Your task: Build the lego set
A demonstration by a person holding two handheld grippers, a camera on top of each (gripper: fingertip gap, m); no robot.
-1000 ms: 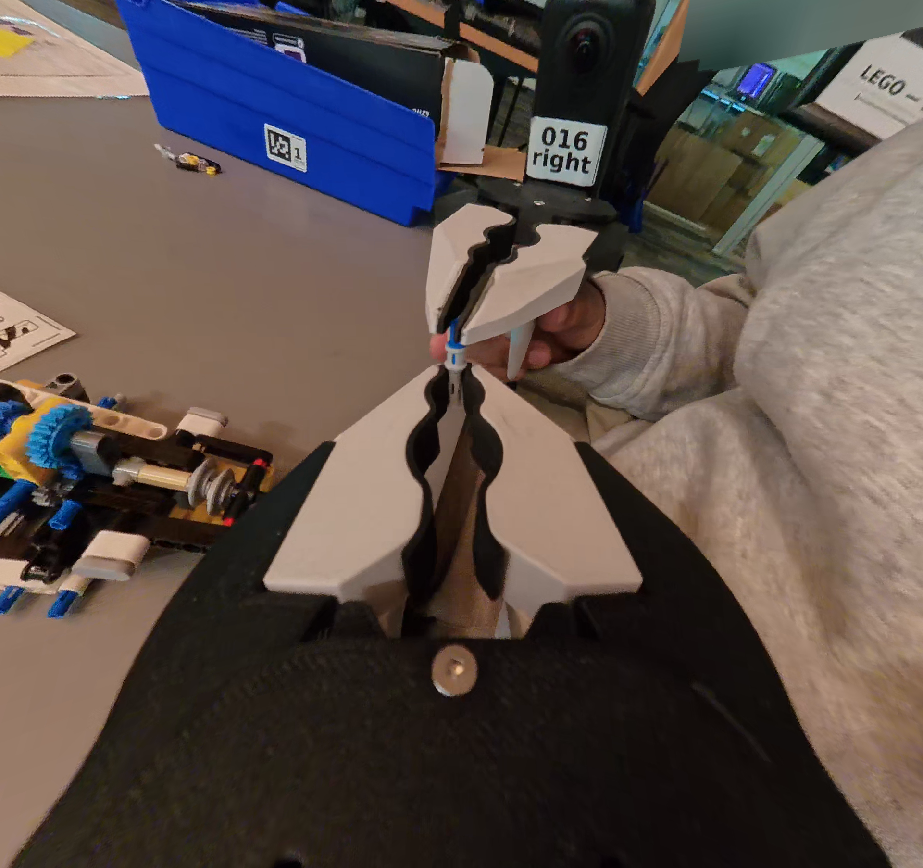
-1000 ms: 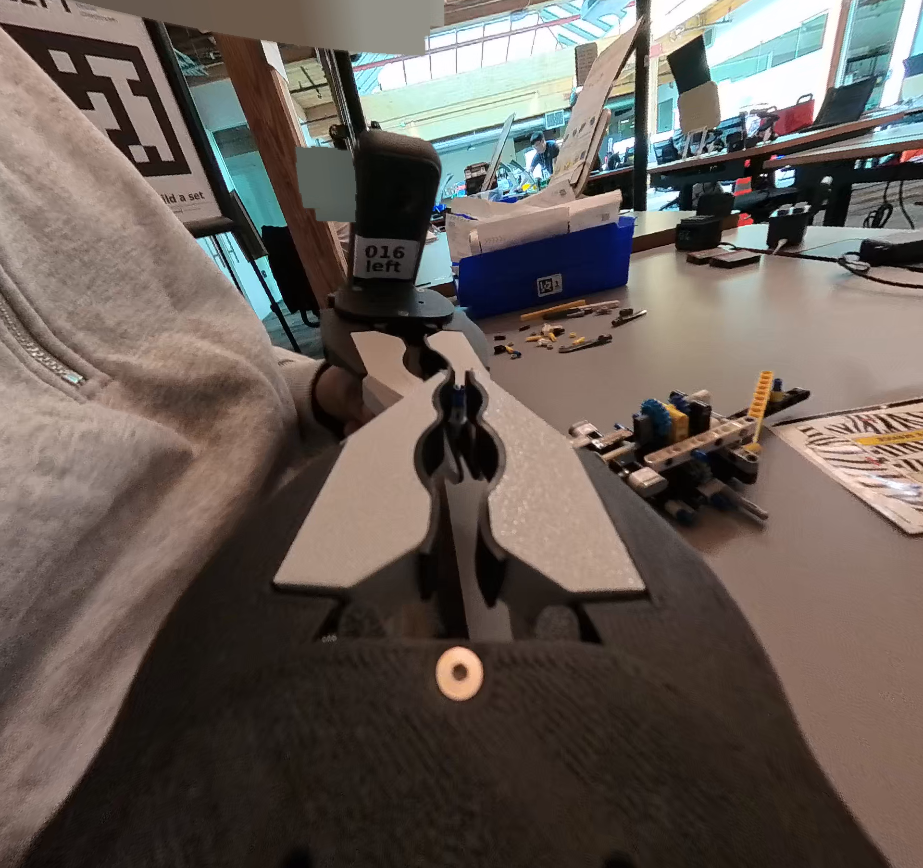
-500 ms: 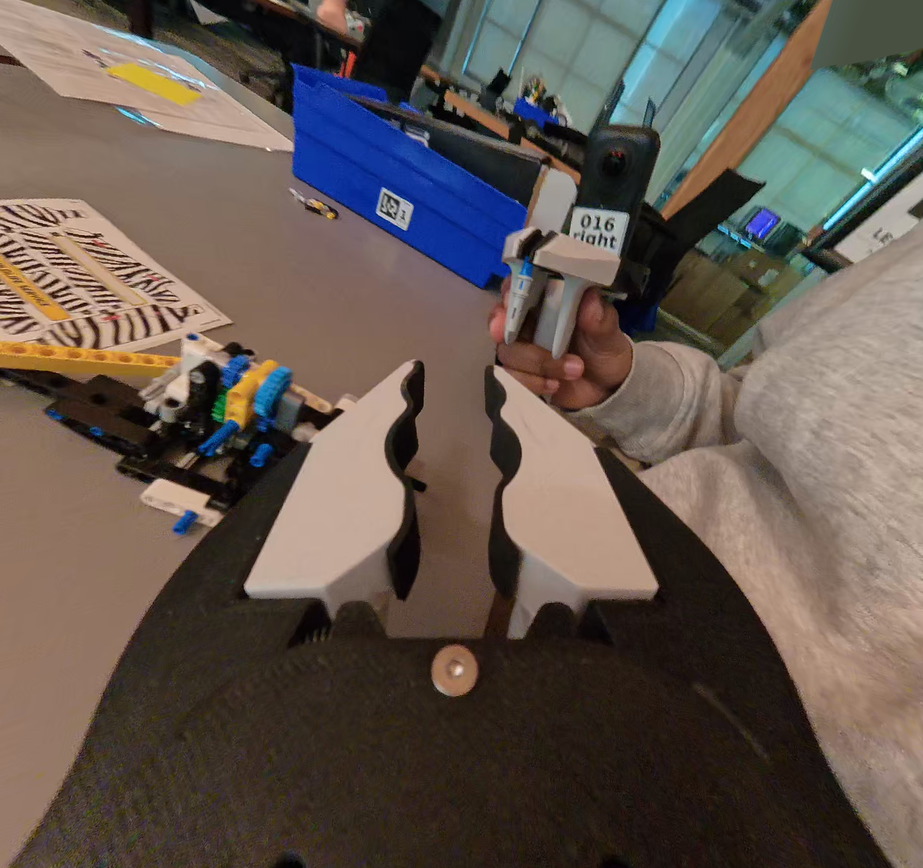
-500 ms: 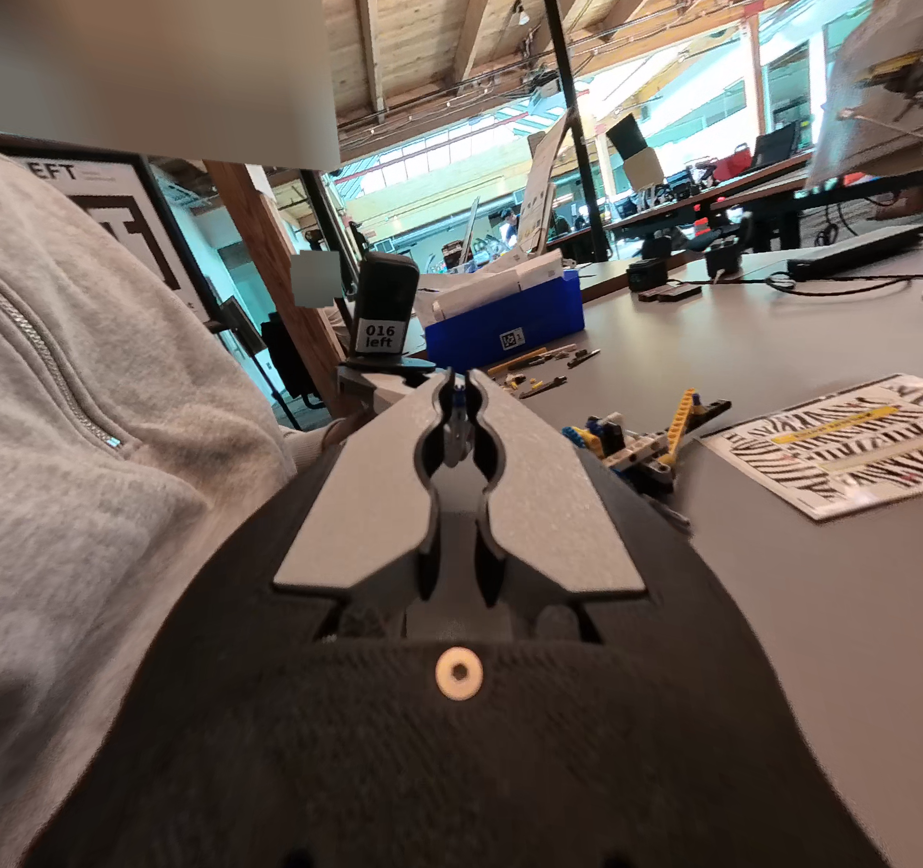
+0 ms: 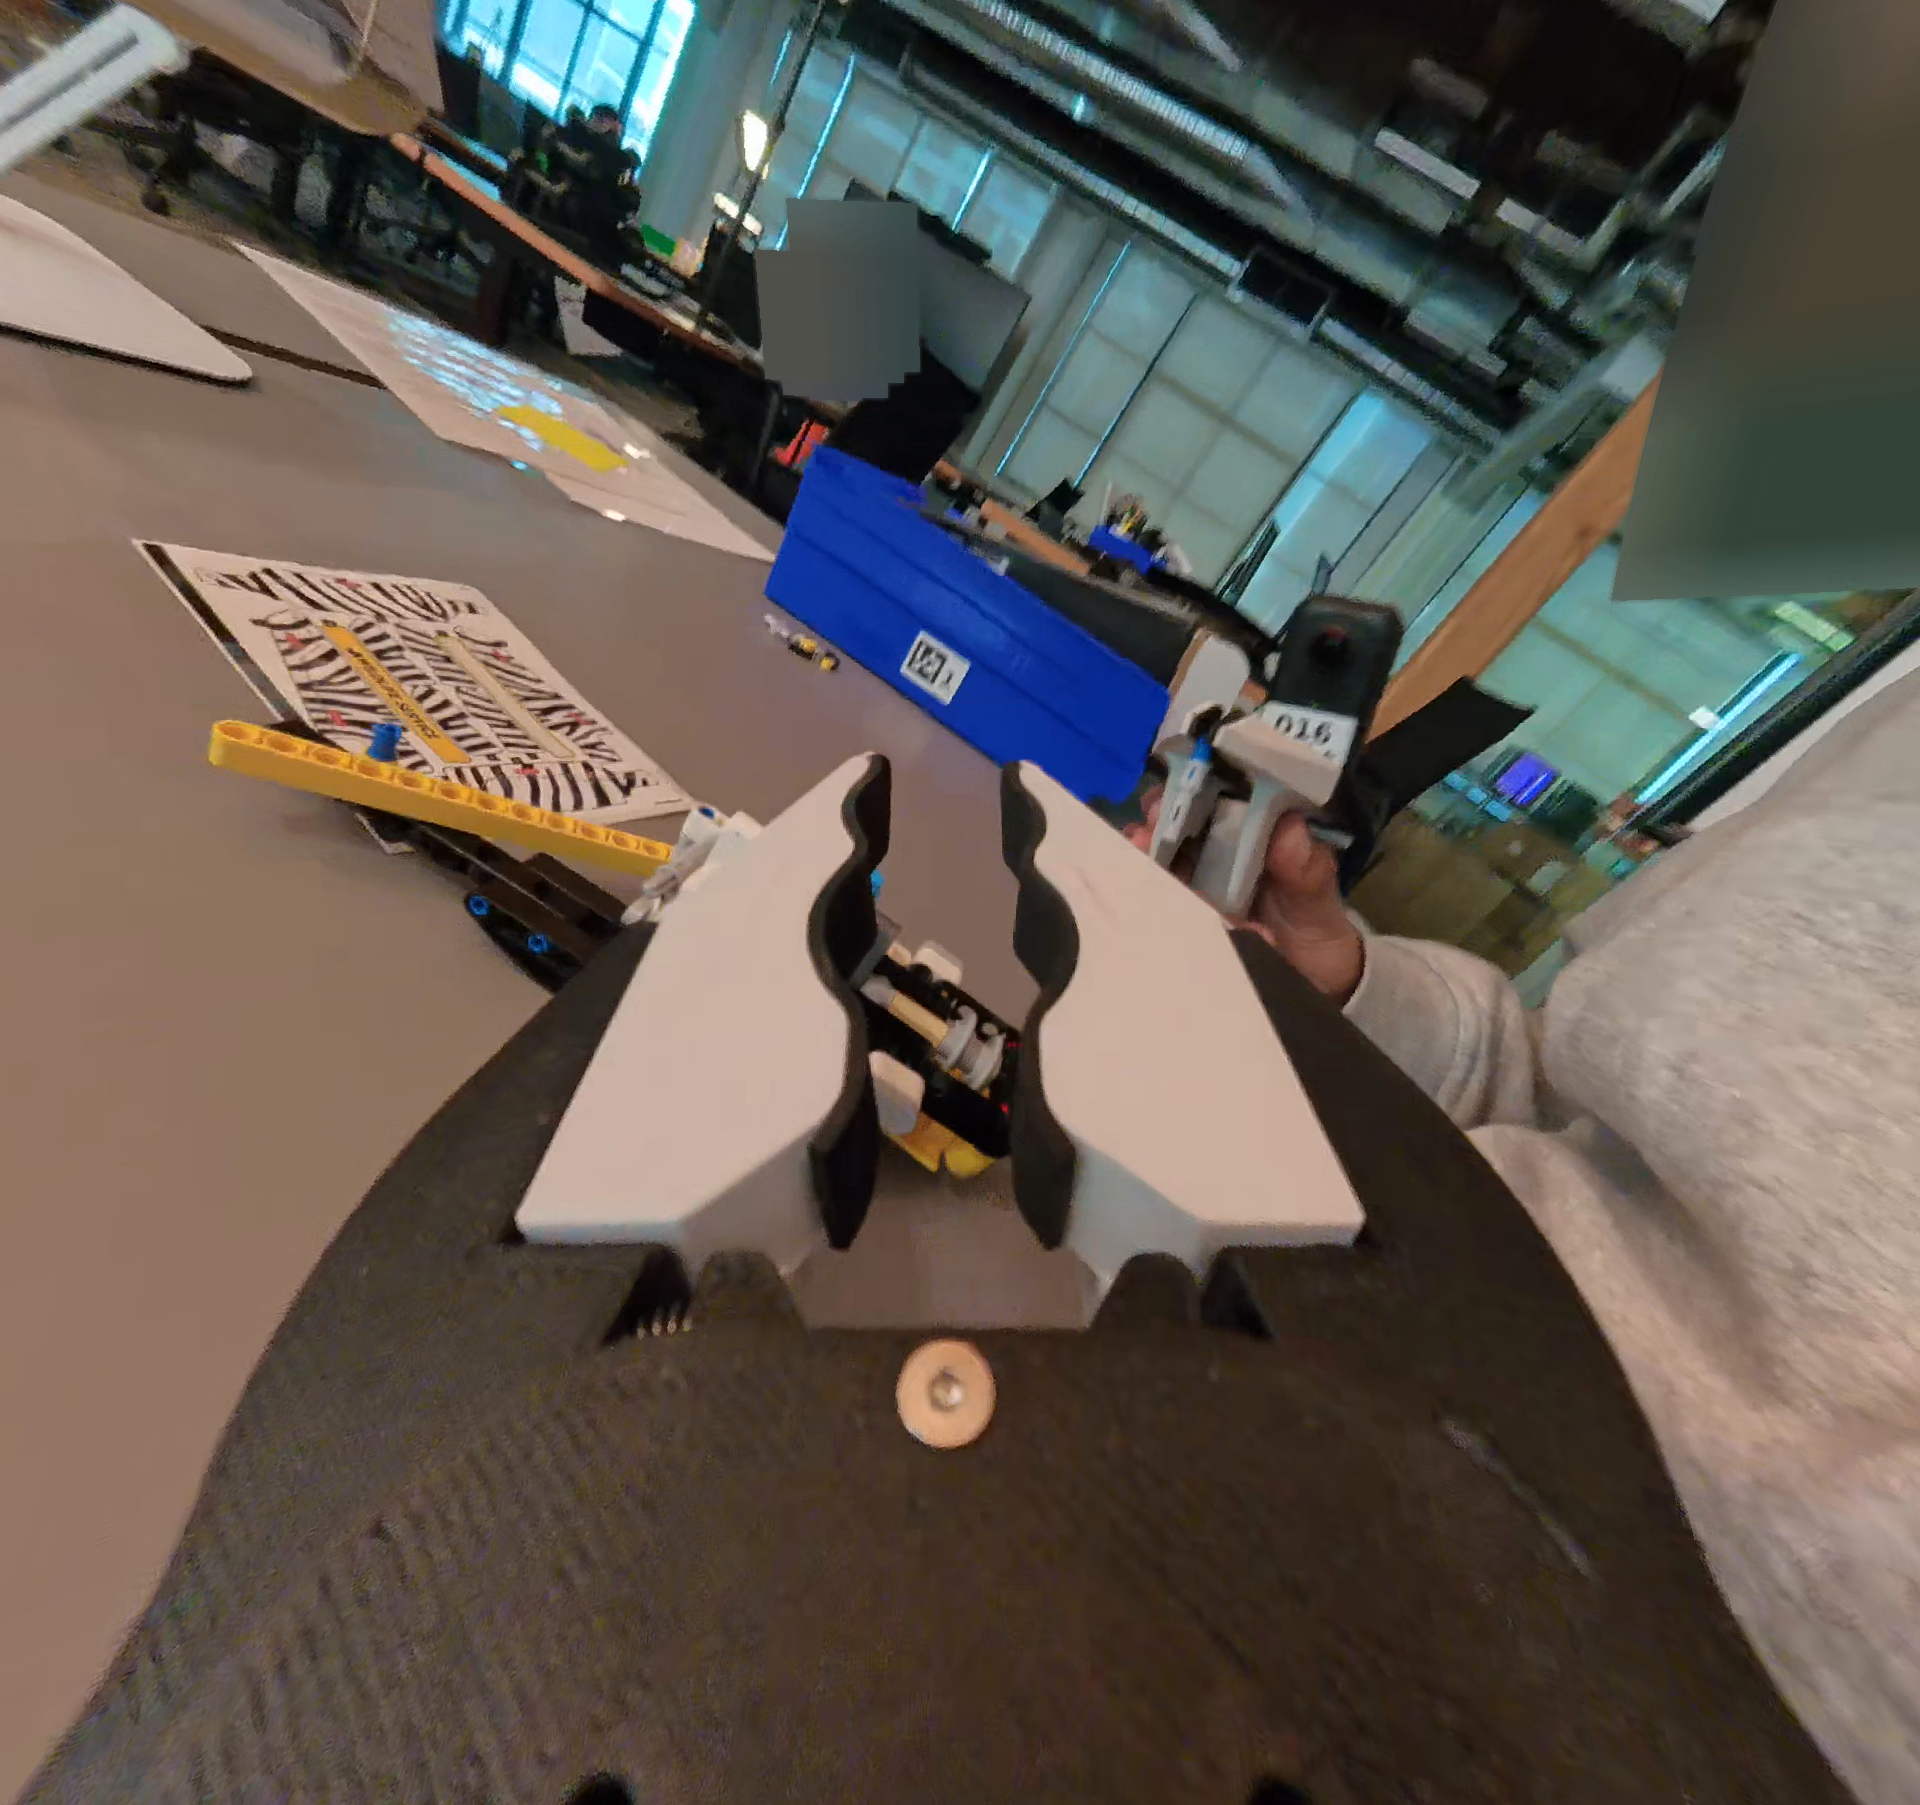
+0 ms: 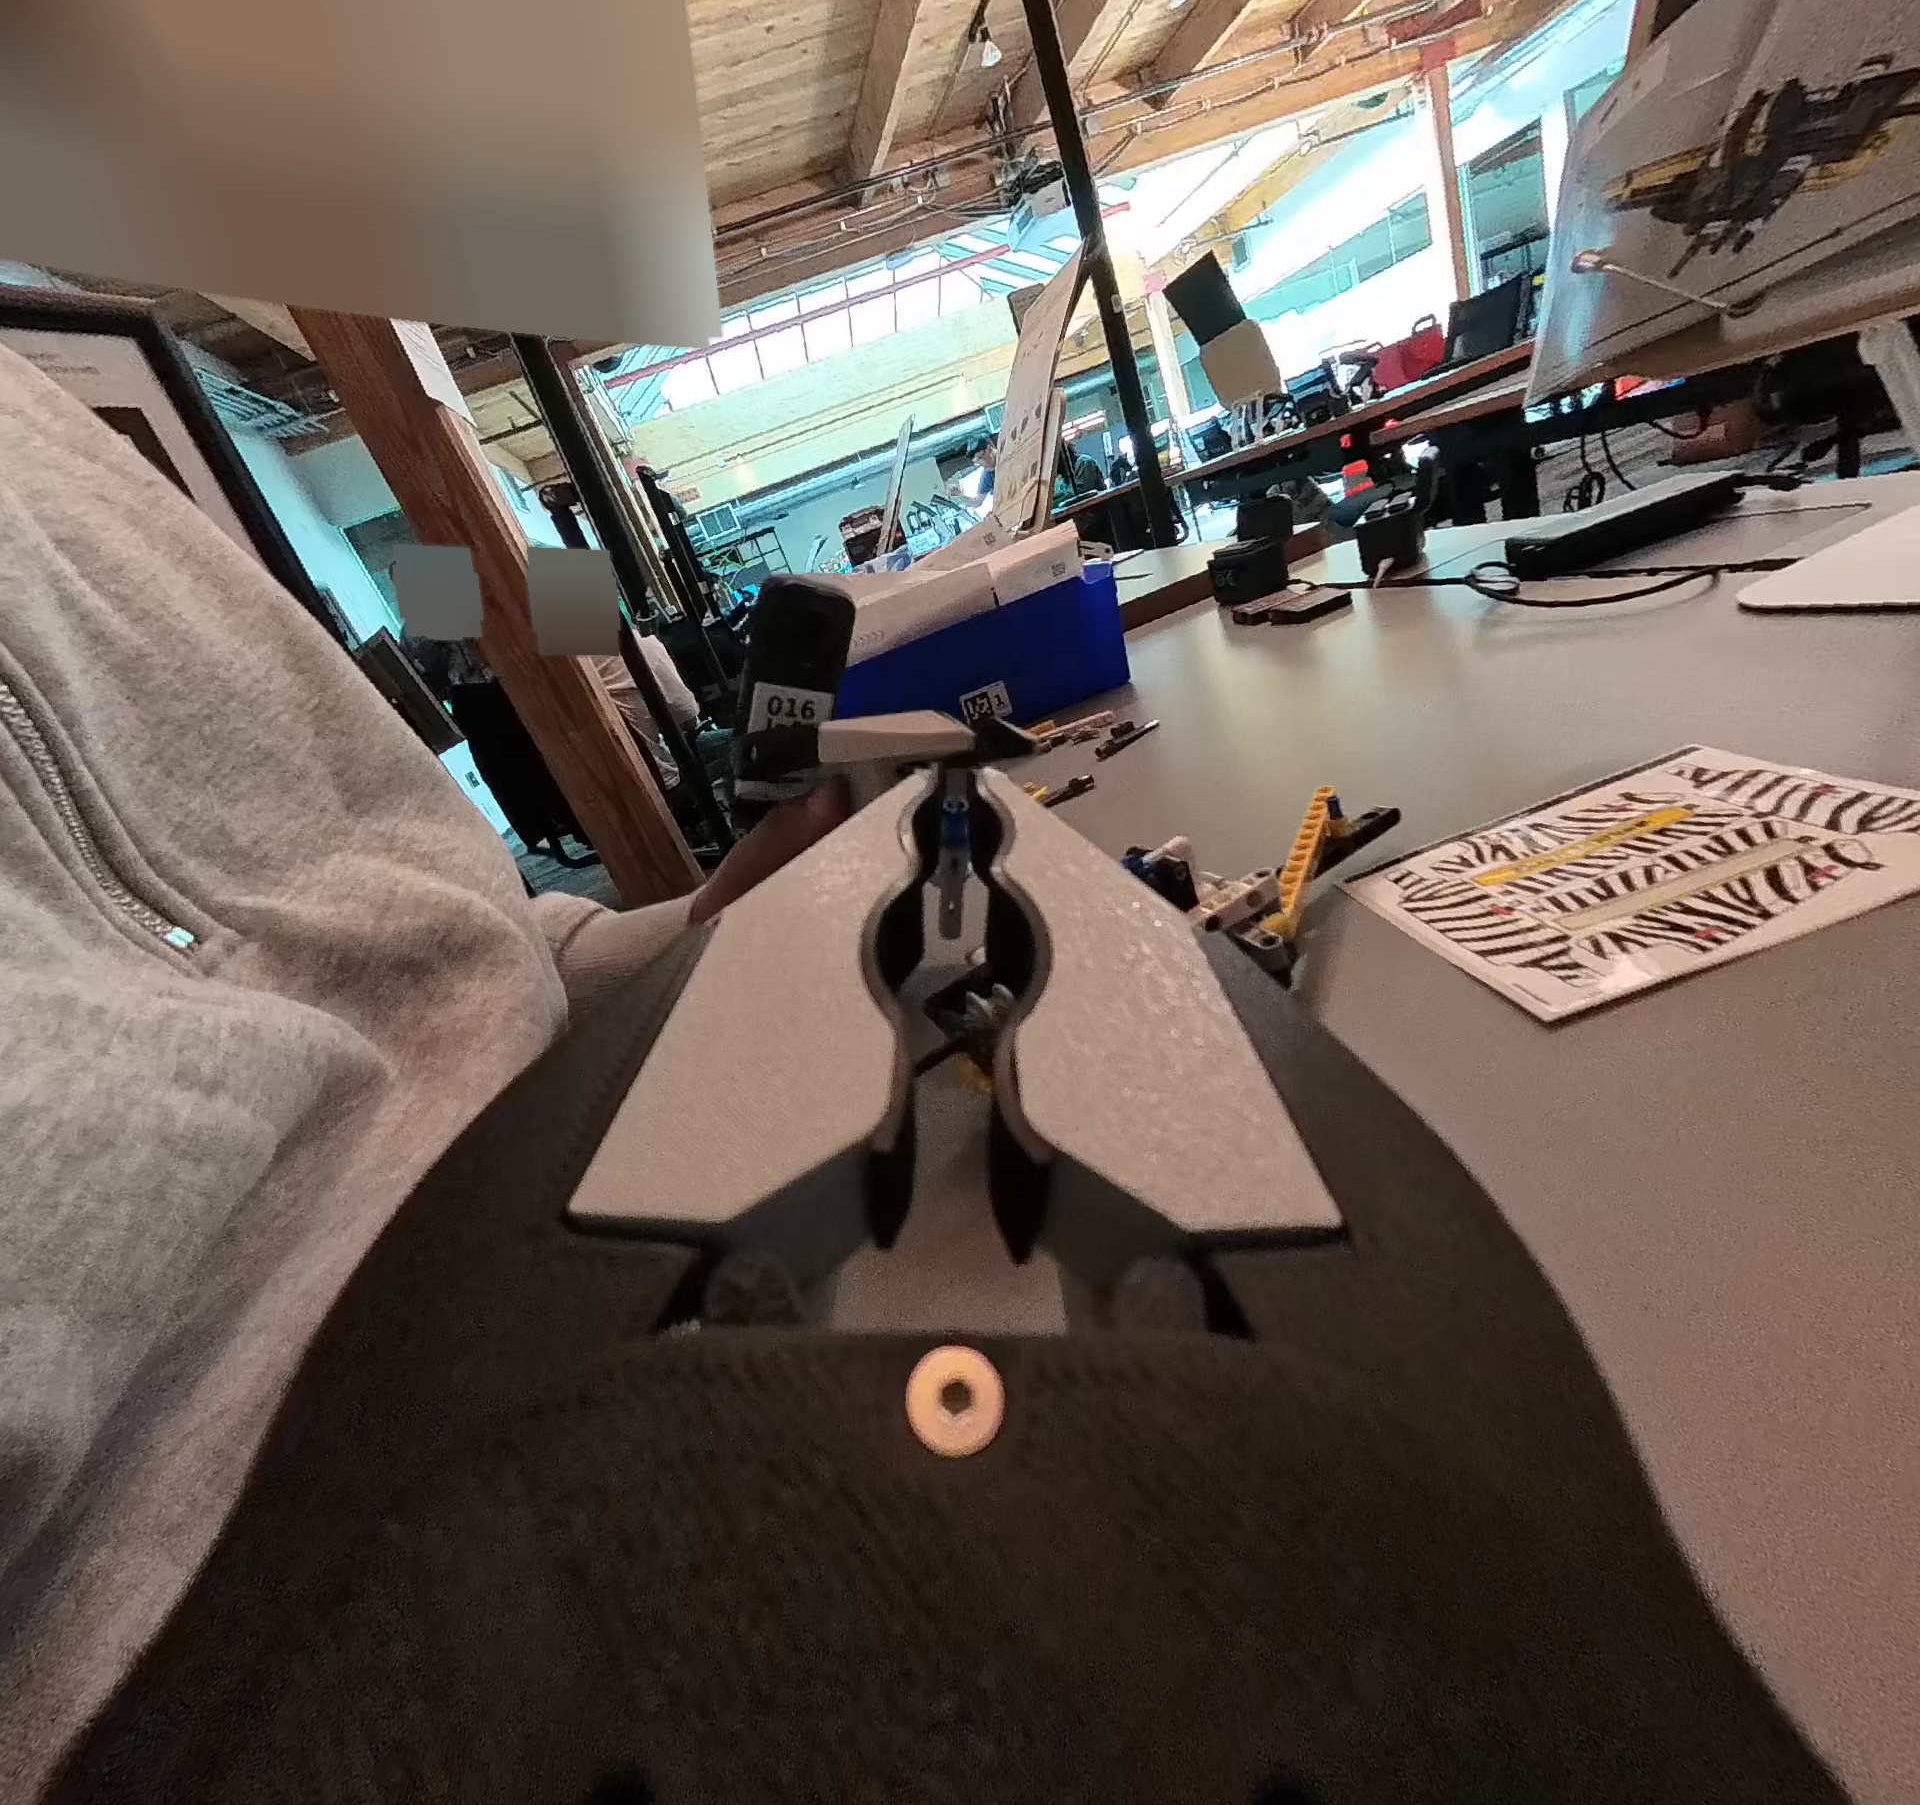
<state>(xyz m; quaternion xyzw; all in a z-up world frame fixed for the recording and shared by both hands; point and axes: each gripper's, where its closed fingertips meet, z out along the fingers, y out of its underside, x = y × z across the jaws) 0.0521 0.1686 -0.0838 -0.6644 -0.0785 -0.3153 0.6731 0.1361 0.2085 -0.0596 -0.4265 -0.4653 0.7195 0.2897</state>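
Note:
The part-built lego model (image 5: 935, 1038) lies on the grey table, with a long yellow beam (image 5: 436, 799) sticking out to the left. My left gripper (image 5: 943, 789) is open and empty, its fingers above and either side of the model's near end. My right gripper (image 6: 951, 789) is shut on a small blue and grey pin (image 6: 951, 856), held above the table. It also shows in the left wrist view (image 5: 1195, 779) at the right. The model shows in the right wrist view (image 6: 1262, 882) beside and under the fingers.
A zebra-striped sticker sheet (image 5: 436, 685) lies left of the model, also in the right wrist view (image 6: 1652, 872). A blue bin (image 5: 966, 675) stands behind, with loose pieces (image 5: 800, 649) near it. Another blue bin (image 6: 997, 664) and loose parts (image 6: 1101, 737) show in the right wrist view. Grey sleeves fill the sides. About 10 centimeters separates my left fingertips from my right.
My left gripper let go of the pin, opened, and swung left over the model. My right gripper keeps the pin and has moved away from the left one.

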